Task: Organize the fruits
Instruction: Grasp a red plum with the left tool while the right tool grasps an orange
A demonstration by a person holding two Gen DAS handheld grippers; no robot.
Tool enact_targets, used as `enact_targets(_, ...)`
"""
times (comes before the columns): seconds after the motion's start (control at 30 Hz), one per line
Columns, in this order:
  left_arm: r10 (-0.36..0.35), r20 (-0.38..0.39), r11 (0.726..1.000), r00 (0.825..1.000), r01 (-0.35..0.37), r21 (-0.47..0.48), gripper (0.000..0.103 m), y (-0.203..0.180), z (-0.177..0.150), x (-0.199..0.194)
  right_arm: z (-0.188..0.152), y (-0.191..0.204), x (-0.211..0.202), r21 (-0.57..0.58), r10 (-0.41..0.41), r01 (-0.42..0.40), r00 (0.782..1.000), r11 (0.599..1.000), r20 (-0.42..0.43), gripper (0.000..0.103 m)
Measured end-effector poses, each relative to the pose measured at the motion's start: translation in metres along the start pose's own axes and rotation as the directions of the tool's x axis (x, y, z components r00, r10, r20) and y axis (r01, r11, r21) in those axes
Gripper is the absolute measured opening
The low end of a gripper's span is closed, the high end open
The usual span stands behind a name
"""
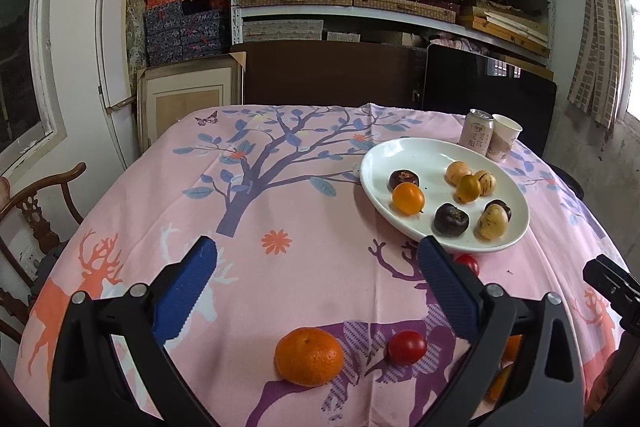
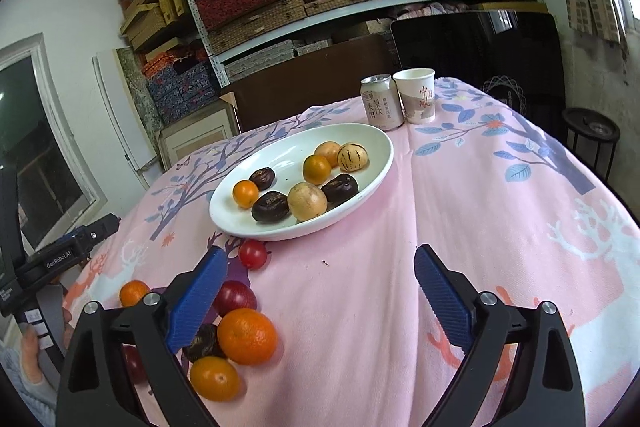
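Both grippers hang over the near edge of the table (image 1: 280,187), which has a pink cloth with deer and trees on it. The left gripper (image 1: 316,291) has its blue jaws wide apart and holds nothing. The right gripper (image 2: 320,293) is wide apart too, with only bare cloth between its jaws.

Close to the near edge lie the loose fruits. A big orange (image 1: 309,355) and a red cherry tomato (image 1: 407,347) sit right under the left gripper. From the right wrist view, more fruits huddle by the right gripper's left jaw: another orange (image 2: 247,335), a small kumquat (image 2: 215,377), a dark fruit (image 2: 236,297) and a red tomato (image 2: 253,253) beside the plate's rim.

Further in, toward the middle, sits the white plate (image 2: 376,151) with yellow, orange and dark fruits already on it. At the far edge stand a can (image 2: 380,103) and a paper cup (image 2: 416,95).

The next job is probably picking up a loose fruit. Go for the big orange first. Put one jaw on each side, squeeze gently so it does not roll, then carry it to an empty spot on the plate.
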State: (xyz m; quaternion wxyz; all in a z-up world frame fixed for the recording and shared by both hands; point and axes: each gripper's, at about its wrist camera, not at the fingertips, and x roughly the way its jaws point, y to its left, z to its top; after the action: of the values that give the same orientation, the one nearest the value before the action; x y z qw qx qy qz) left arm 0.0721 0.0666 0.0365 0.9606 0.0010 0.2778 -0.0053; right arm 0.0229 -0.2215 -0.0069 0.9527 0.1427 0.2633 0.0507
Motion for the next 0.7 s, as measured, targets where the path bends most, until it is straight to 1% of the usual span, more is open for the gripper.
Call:
enact_targets(0.23, -0.002, -0.008, 1.0, 1.0, 0.002, -0.007, 0.098, 0.008, -0.016, -0.012, -0.01, 0.008, -0.014, -0.033, -0.005, 0.006, 1.0, 0.999, 0.007, 0.096)
enact_targets(0.3, -0.014, -0.019, 1.0, 1.0, 0.014, -0.005, 0.098, 0.011, -0.021, -0.015, -0.014, 0.011, -0.019, -0.037, -0.001, 0.001, 1.0, 0.999, 0.002, 0.096)
enact_targets(0.4, -0.068, -0.053, 0.998, 0.996, 0.067, -0.012, 0.098, 0.015, -0.034, -0.02, -0.021, 0.016, -0.025, -0.049, 0.021, -0.022, 1.0, 0.999, -0.02, 0.096)
enact_targets(0.47, -0.105, -0.082, 0.994, 0.991, 0.103, -0.022, 0.098, 0.018, -0.043, -0.022, -0.025, 0.02, -0.028, -0.064, 0.046, -0.048, 0.998, 0.997, -0.036, 0.097)
enact_targets(0.5, -0.124, -0.095, 0.992, 0.988, 0.121, -0.03, 0.098, 0.02, -0.048, -0.024, -0.028, 0.024, -0.03, -0.078, 0.061, -0.064, 0.997, 0.995, -0.04, 0.099)
enact_targets(0.57, -0.156, -0.119, 0.987, 0.981, 0.152, -0.044, 0.098, 0.023, -0.055, -0.026, -0.031, 0.031, -0.035, -0.11, 0.082, -0.087, 0.995, 0.99, -0.049, 0.099)
enact_targets(0.63, -0.194, -0.151, 0.981, 0.969, 0.188, -0.051, 0.098, 0.022, -0.063, -0.027, -0.035, 0.04, -0.037, -0.147, 0.1, -0.11, 0.992, 0.983, -0.073, 0.099)
enact_targets(0.7, -0.222, -0.193, 0.975, 0.956, 0.22, -0.03, 0.098, 0.015, -0.075, -0.027, -0.038, 0.048, -0.038, -0.175, 0.117, -0.132, 0.989, 0.976, -0.094, 0.099)
